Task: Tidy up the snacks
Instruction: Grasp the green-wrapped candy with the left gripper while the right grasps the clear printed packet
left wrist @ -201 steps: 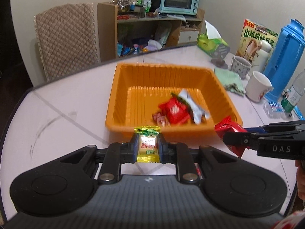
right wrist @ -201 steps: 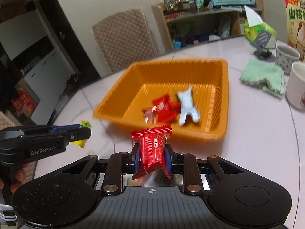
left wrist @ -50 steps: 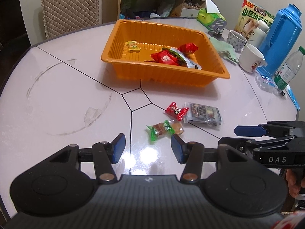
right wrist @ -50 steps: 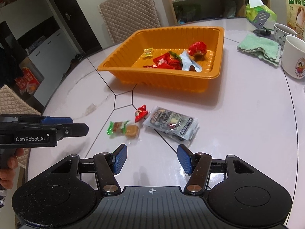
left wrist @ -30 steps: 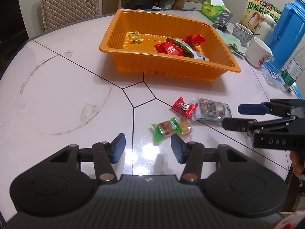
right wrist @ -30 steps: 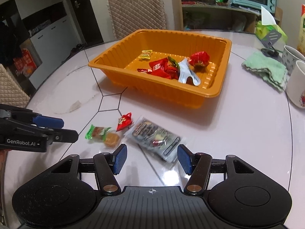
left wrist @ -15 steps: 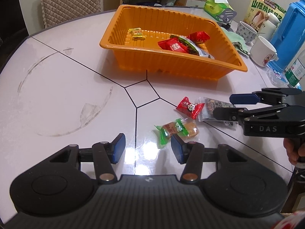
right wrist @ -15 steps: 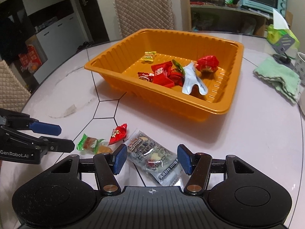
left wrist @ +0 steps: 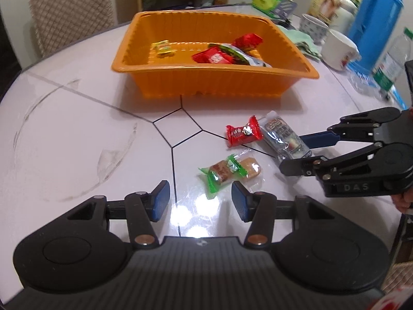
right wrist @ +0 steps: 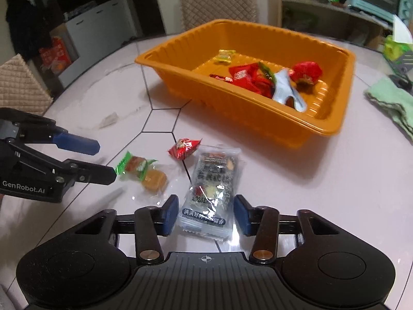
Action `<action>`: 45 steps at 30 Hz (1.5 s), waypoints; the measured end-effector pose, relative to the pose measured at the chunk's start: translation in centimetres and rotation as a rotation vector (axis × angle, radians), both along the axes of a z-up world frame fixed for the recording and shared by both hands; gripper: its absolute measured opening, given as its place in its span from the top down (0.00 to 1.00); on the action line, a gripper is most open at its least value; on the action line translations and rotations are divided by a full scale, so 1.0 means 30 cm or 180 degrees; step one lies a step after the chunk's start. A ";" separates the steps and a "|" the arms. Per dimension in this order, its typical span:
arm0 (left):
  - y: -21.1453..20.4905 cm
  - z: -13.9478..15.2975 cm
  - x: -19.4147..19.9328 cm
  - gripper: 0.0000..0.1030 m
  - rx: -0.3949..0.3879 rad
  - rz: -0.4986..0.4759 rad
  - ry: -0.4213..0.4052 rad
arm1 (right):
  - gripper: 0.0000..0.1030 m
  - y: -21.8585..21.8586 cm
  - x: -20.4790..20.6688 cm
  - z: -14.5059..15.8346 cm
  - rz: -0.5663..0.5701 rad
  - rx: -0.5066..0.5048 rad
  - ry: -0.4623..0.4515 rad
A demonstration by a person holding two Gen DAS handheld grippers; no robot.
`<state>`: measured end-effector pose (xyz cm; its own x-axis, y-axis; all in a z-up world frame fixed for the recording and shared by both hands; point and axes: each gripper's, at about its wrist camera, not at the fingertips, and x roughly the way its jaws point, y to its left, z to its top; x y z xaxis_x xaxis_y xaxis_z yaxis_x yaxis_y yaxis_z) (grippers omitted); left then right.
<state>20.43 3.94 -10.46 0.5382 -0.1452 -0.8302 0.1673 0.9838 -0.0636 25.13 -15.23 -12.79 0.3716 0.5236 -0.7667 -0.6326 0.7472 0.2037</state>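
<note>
Beside the orange tray [right wrist: 258, 108], right tongs [right wrist: 206, 213] closing around the clear packet [right wrist: 210, 193]; left tongs [left wrist: 200, 200] spread.

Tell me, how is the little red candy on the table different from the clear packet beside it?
The red candy is small, opaque and twisted at its ends; the clear packet is longer, flat and see-through. The candy lies clear of both grippers; the packet lies between the closing jaws of the right gripper. Both still rest outside the orange tray.

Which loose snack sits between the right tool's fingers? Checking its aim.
The grey clear-window packet; the red candy and green-wrapped cake lie left of it.
</note>
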 end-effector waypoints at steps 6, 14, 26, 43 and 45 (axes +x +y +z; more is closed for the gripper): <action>-0.039 -0.017 0.026 0.53 0.0236 -0.0306 -0.0095 | 0.56 -0.026 -0.032 0.004 -0.0235 0.0080 0.0082; -0.049 -0.046 0.068 0.54 0.0352 -0.0366 -0.0113 | 0.55 -0.048 -0.038 0.007 -0.0381 0.0156 0.0162; 0.010 -0.049 0.073 0.61 0.0284 -0.0137 -0.0084 | 0.53 -0.039 -0.025 0.010 -0.0439 0.0124 0.0186; -0.002 -0.054 0.093 0.81 0.0142 -0.0171 -0.0034 | 0.46 -0.039 -0.013 0.013 -0.0557 0.0110 0.0215; 0.007 -0.051 0.088 0.81 0.0101 -0.0054 -0.0005 | 0.46 -0.036 -0.013 0.013 -0.0560 0.0099 0.0206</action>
